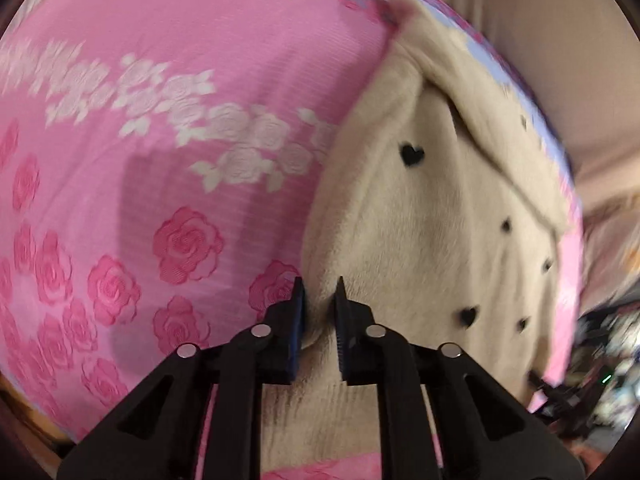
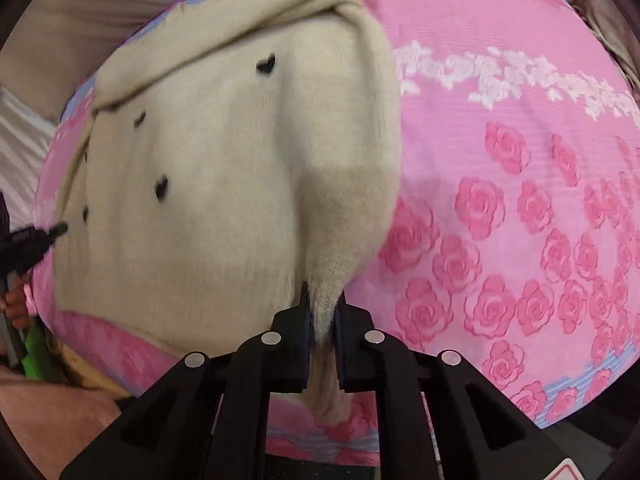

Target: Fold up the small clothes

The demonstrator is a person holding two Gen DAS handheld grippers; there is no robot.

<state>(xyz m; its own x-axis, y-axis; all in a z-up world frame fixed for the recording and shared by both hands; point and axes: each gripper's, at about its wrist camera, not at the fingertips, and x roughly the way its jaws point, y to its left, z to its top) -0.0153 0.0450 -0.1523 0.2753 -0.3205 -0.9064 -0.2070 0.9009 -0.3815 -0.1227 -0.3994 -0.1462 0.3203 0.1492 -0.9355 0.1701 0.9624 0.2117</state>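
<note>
Cream sweater [image 2: 224,168] with little black hearts lies spread on the pink rose-print bedspread [image 2: 520,216]. Your right hand-held gripper [image 2: 322,312] is pinching a bunched fold of its edge. Your left hand-held gripper [image 1: 320,304] looks clamped on the hem too, cloth between the pads. In the right view, the left one pokes in at 9 o'clock. Blurry clutter [image 1: 600,364] sits at 4 o'clock off the bed.

Home bedroom, by the look of it. Pink rose-patterned bedspread [image 1: 168,80] spread ahead of and beside the fingers, blue-edged. Beige drapery or bedding [image 2: 100,4] beyond its far edge. Blurred household clutter [image 1: 600,360] off to the right of the fingers.
</note>
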